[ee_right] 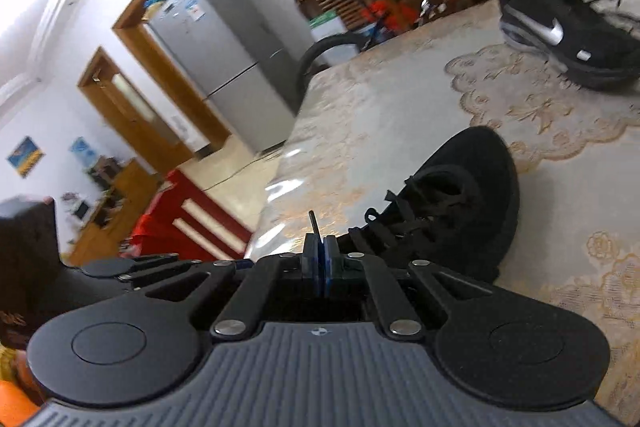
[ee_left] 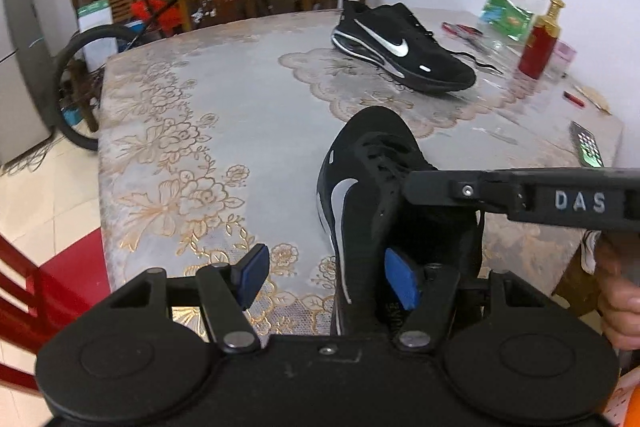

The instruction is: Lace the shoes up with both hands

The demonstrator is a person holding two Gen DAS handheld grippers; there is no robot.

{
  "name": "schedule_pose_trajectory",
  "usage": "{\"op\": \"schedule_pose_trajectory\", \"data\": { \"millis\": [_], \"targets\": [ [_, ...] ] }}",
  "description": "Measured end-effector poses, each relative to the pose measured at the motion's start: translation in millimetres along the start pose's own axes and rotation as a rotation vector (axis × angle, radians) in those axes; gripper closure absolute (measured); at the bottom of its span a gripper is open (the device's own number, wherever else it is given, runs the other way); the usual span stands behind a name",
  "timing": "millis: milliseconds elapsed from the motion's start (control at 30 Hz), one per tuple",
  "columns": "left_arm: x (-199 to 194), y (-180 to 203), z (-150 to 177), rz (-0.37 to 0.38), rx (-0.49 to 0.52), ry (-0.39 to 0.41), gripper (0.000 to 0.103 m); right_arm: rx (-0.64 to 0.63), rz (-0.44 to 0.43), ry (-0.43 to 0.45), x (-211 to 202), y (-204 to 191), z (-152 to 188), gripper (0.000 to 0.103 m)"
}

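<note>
A black shoe with a white swoosh lies on the table near the front edge, heel toward me. My left gripper is open at the heel: one blue pad sits at the shoe's collar opening, the other hangs over the tablecloth to the left. My right gripper reaches in from the right over the laces. In the right wrist view the right gripper is shut on a black lace end that sticks up between its pads, beside the shoe. A second black shoe lies farther back.
A floral tablecloth covers the table. At the right stand a red bottle, a green plastic bag and a remote. A hand shows at the right edge. A red chair stands at the left; wooden chairs and a bicycle stand behind.
</note>
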State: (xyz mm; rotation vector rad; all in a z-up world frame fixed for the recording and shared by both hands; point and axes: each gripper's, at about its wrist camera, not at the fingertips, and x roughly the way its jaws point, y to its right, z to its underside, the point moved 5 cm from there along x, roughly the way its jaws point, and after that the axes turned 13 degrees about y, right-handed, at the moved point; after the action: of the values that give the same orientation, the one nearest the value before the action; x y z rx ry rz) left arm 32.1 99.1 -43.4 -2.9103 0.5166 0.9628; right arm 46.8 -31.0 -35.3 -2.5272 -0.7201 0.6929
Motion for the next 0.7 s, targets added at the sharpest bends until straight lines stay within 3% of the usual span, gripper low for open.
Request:
{"op": "schedule_pose_trajectory", "data": {
  "millis": [400,700],
  "targets": [
    [5,-6,0,0.056,0.001,0.013,0.04,-0.194,0.125,0.109,-13,-6,24,0.1],
    [6,-8,-2,0.064,0.015,-0.001,0.039,-0.269,0.136,0.173,-6,-4,40,0.1]
  ]
}}
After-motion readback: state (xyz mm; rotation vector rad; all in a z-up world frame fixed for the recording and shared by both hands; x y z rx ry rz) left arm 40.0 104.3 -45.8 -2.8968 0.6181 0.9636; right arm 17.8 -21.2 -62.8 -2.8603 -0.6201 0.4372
